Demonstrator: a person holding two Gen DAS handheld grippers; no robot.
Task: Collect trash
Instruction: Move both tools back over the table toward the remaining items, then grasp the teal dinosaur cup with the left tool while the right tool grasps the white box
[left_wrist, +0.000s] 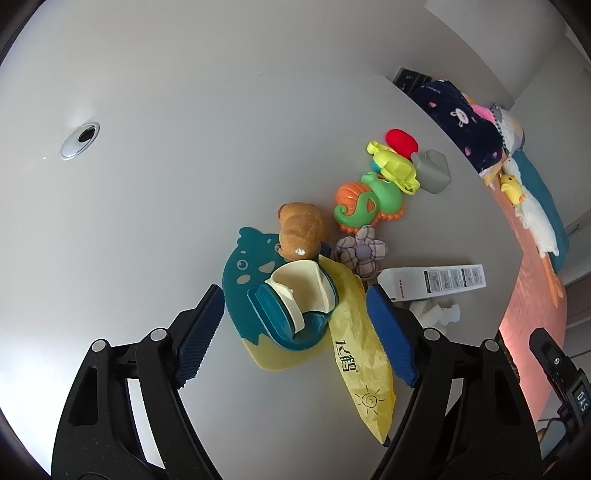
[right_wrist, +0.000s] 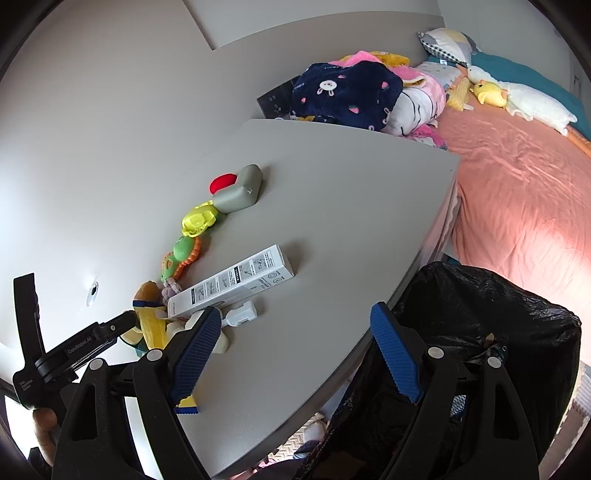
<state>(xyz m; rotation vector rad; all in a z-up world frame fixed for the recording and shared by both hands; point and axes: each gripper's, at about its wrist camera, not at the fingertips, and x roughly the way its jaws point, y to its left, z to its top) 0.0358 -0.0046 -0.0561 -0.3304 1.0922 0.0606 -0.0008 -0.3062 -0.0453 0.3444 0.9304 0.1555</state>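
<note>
My left gripper (left_wrist: 295, 332) is open and points down over a teal and cream bowl (left_wrist: 299, 306), which sits on a teal and yellow mat (left_wrist: 243, 273). A yellow wrapper (left_wrist: 364, 354) lies along the inside of its right pad; the left pad touches nothing. A white carton (left_wrist: 436, 280) and crumpled white tissue (left_wrist: 436, 312) lie just beyond. My right gripper (right_wrist: 295, 354) is open with nothing between its fingers, over the table's near edge. The carton (right_wrist: 229, 284) and the wrapper (right_wrist: 151, 325) are to its left. A black bin bag (right_wrist: 480, 314) gapes to its right.
Toys stand in a row on the grey table (left_wrist: 147, 221): a bread toy (left_wrist: 301, 229), a plaid flower (left_wrist: 362, 251), a green seahorse (left_wrist: 369, 201), a yellow toy (left_wrist: 395, 166), a red piece (left_wrist: 402, 142) and a grey block (left_wrist: 434, 171). A bed with a pink sheet (right_wrist: 517, 192) lies beyond.
</note>
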